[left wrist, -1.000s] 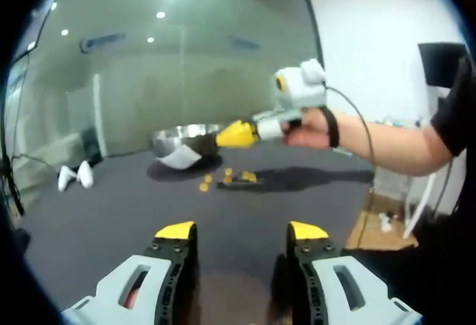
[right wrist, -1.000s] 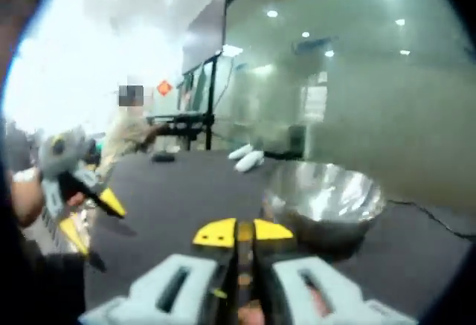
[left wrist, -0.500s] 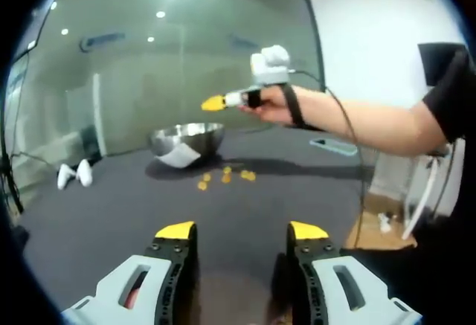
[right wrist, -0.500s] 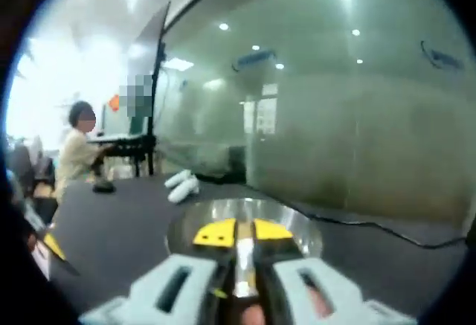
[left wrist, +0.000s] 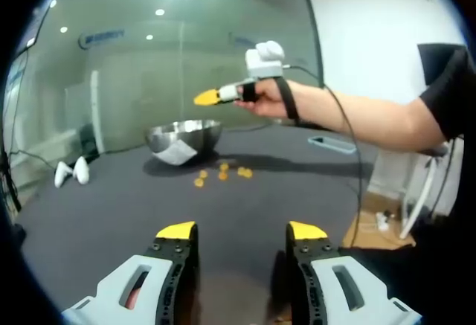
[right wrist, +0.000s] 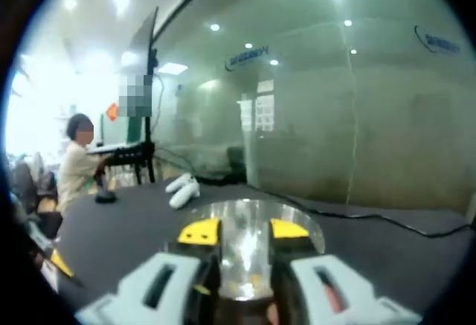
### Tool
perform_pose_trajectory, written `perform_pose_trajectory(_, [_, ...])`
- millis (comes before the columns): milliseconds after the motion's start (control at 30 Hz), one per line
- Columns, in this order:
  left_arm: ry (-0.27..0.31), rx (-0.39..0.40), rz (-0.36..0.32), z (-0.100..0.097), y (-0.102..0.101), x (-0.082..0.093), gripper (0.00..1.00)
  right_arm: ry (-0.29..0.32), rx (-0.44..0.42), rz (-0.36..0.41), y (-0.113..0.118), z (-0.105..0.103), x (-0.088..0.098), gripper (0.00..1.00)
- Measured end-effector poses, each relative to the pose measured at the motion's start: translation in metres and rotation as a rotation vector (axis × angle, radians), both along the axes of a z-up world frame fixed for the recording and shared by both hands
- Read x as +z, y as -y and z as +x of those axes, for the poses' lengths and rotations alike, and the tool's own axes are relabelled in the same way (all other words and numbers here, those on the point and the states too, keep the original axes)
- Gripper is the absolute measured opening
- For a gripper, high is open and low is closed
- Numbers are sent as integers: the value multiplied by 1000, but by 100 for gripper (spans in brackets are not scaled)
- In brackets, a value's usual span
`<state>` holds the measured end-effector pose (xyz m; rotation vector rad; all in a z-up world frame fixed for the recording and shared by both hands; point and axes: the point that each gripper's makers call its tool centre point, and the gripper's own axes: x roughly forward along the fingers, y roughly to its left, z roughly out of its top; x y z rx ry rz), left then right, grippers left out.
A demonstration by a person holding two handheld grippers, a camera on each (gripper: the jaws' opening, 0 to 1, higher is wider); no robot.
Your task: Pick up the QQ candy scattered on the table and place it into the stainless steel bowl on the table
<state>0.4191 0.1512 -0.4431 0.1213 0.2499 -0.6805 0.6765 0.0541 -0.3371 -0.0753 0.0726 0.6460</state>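
Dark grey tabletop [left wrist: 245,206] runs back to a glass wall, and on it several small orange QQ candies [left wrist: 221,174] lie scattered just in front of the stainless steel bowl [left wrist: 184,137], near it but not touching. Seen from the right gripper view, the bowl [right wrist: 297,224] sits directly below the right gripper [right wrist: 243,230], whose jaws stand a little apart with nothing visibly between them; pale specks show inside the bowl, too blurred to name. The left gripper [left wrist: 242,231] hangs low over bare table, well short of the candies, jaws wide apart and empty. The risk ahead, as I judge it: the candies look small and slippery, so a jaw closing off-centre could flick one away, and a careless reach could nudge the light bowl.
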Motion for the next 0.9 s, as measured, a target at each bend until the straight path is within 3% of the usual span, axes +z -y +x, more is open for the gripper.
perform_pose_trajectory(267, [0, -6, -5, -1, 3, 1, 49, 15, 52, 26, 2, -17, 7, 24])
perform_pose_trajectory(400, [0, -17, -50, -4, 6, 8, 49, 97, 168, 26, -9, -45, 13, 20])
perform_pose_trajectory(467, [-2, -30, -95, -6, 7, 14, 49, 98, 226, 15, -13, -65, 5, 21])
perform_pose_trajectory(567, [-5, -23, -31, -4, 4, 4, 49, 104, 285, -70, -19, -95, -16, 27])
perform_pose_trajectory(700, [-2, -15, -34, -1, 3, 3, 49, 24, 329, -50, -26, -130, -45, 27])
perform_pose_trajectory(800, [1, -20, -38, -2, 4, 3, 49, 53, 317, -83, -27, -141, -62, 25])
perform_pose_trajectory(900, [-1, -12, -17, 0, 2, 0, 49, 40, 335, -120, -25, -142, -72, 26])
